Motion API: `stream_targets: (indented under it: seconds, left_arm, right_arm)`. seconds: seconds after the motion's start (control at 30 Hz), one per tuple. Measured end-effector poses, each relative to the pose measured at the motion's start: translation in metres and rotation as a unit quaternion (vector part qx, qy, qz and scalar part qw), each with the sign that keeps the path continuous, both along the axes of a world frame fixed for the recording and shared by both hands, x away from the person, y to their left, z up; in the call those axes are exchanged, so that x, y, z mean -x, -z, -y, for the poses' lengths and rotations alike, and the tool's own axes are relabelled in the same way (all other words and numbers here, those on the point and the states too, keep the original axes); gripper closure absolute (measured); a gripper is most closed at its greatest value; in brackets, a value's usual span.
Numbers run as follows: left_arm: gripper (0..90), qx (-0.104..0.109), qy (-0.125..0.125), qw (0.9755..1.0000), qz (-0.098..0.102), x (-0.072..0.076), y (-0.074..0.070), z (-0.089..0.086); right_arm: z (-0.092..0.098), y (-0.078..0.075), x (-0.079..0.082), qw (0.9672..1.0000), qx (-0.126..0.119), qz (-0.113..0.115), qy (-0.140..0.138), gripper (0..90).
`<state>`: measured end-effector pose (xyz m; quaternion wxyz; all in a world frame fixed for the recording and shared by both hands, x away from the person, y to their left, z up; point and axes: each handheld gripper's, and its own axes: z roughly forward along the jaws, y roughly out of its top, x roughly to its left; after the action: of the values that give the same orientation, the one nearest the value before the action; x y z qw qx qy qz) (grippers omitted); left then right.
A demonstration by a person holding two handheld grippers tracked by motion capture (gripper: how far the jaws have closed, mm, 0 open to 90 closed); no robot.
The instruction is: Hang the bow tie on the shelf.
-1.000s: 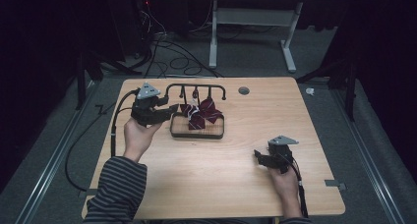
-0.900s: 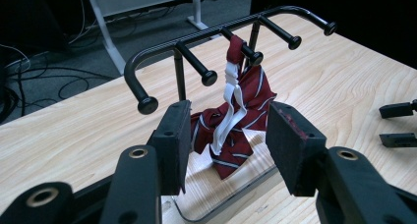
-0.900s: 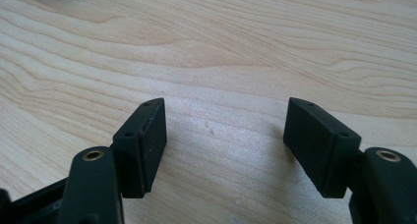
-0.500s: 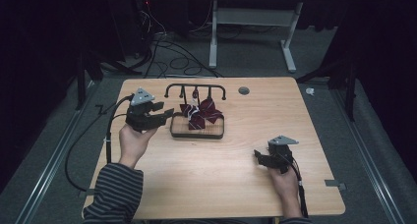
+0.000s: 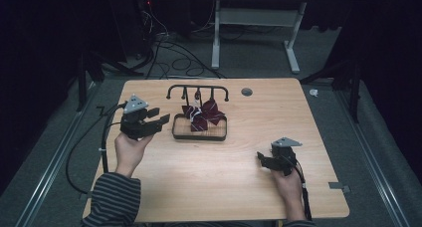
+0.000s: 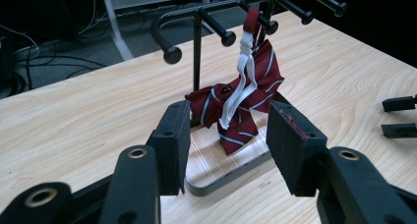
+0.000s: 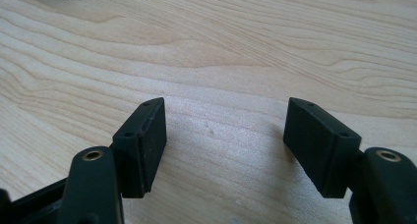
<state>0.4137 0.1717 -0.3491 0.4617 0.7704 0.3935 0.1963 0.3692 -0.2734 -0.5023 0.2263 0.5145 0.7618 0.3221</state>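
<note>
On the wooden desk the striped bow tie hangs by its white strap from a peg of the black rack, and with my left gripper and right gripper both open and empty, I risk dragging the light rack over if the strap snags.
</note>
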Motion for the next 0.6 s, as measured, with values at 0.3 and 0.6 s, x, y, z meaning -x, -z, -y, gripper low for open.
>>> stream_targets:
  seconds: [0.3, 0.6]
  left_arm:
    - [51.8, 0.006, -0.01, 0.9999, -0.007, 0.007, 0.006, -0.011]
    - [51.3, 0.019, -0.013, 0.9996, -0.013, 0.013, 0.009, -0.019]
  right_arm:
    - [0.0, 0.0, 0.0, 1.0, 0.0, 0.0, 0.0, 34.1]
    - [0.0, 0.0, 0.0, 1.0, 0.0, -0.001, 0.001, 34.1]
